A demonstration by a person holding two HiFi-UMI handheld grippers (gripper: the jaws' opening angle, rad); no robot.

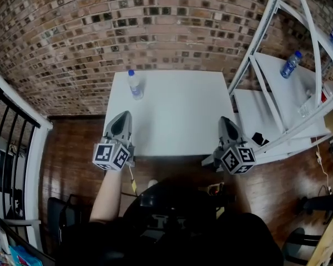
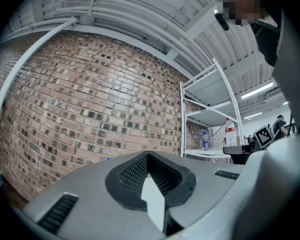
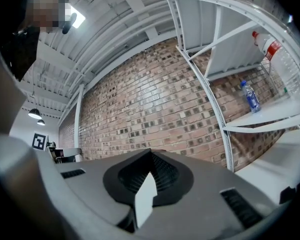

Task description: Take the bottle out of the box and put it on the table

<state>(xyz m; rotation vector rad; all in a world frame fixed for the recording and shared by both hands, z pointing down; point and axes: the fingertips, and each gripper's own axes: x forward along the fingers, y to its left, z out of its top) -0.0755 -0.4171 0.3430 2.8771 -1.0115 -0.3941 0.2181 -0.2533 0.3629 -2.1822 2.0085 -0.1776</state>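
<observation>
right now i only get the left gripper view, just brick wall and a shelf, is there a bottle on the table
observer: yes, one bottle stands near the far left corner of the table, ahead of the left gripper.
operator: any box around it
observer: no box shows in any view; in the head view the bottle stands alone on the table.
operator: and the right gripper
observer: the right gripper is at the table's near right edge, its fingers shut with nothing between them.
</observation>
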